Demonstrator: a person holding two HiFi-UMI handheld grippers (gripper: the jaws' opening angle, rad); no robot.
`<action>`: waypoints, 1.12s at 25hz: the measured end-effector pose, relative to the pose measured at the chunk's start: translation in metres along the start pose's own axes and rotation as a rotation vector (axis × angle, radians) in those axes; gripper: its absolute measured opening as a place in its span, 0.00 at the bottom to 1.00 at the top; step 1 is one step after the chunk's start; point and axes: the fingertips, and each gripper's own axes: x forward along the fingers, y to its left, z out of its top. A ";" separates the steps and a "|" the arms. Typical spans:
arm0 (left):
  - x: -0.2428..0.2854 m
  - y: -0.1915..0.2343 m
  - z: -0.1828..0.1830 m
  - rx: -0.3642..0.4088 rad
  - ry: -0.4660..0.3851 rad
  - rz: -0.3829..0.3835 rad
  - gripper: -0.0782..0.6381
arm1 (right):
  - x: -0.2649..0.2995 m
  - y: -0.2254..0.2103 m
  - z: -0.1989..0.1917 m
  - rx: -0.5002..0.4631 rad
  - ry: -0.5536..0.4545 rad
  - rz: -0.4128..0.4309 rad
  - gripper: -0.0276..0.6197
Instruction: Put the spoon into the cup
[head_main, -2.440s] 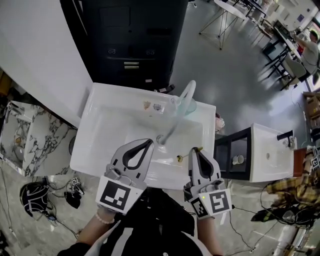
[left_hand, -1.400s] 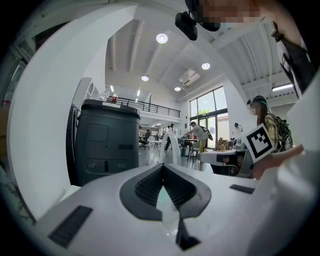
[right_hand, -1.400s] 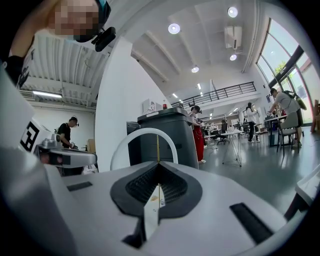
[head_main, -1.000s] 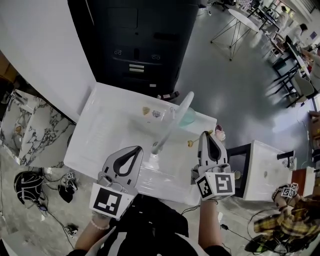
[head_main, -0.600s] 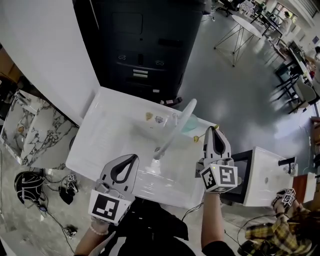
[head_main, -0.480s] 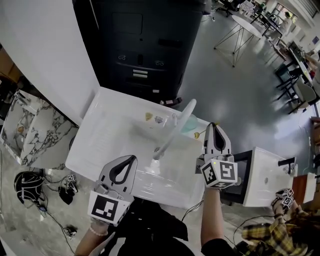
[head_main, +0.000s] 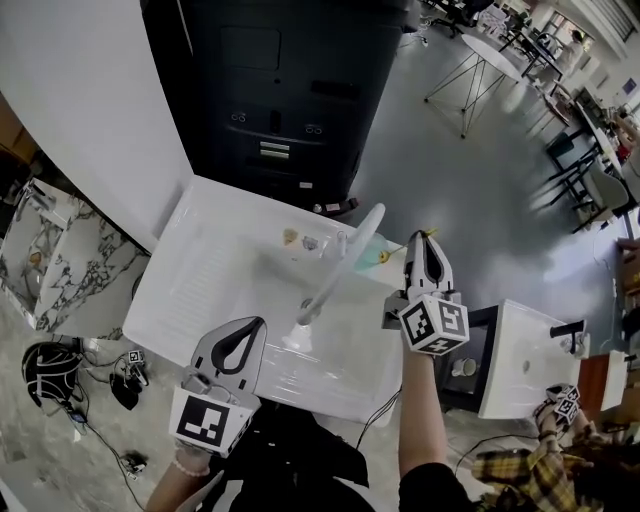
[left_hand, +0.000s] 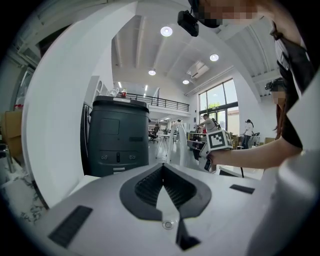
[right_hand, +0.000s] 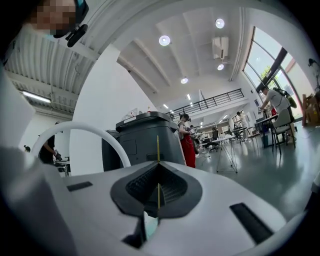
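My right gripper (head_main: 424, 238) is shut on a thin gold spoon (head_main: 384, 257) and holds it level over the back right corner of the white sink (head_main: 200, 270). In the right gripper view the spoon's handle (right_hand: 158, 145) shows as a fine gold line that passes between the closed jaws. A pale green glass cup (head_main: 366, 253) stands just left of the spoon's bowl, partly hidden by the arched white faucet (head_main: 345, 262). Near the sink's front edge my left gripper (head_main: 257, 323) is shut on nothing. In its own view the left gripper (left_hand: 161, 165) has its jaws together.
A tall black cabinet (head_main: 280, 100) stands behind the sink. Two small items (head_main: 300, 240) lie on the sink's back rim. A second white basin (head_main: 520, 345) sits to the right, with a marble slab (head_main: 50, 270) and cables on the floor to the left.
My right gripper has carried the spoon away from me toward the sink's back right corner, close to the cup. The left gripper has stayed near the front edge.
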 end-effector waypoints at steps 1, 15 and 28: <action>0.001 0.000 0.000 0.000 0.000 0.000 0.10 | 0.003 -0.002 -0.002 0.002 0.004 -0.002 0.04; 0.005 0.004 -0.003 0.019 0.024 0.015 0.10 | 0.031 -0.023 -0.054 0.018 0.084 -0.030 0.05; 0.005 0.005 -0.008 0.001 0.042 0.033 0.10 | 0.046 -0.030 -0.093 0.089 0.162 -0.040 0.05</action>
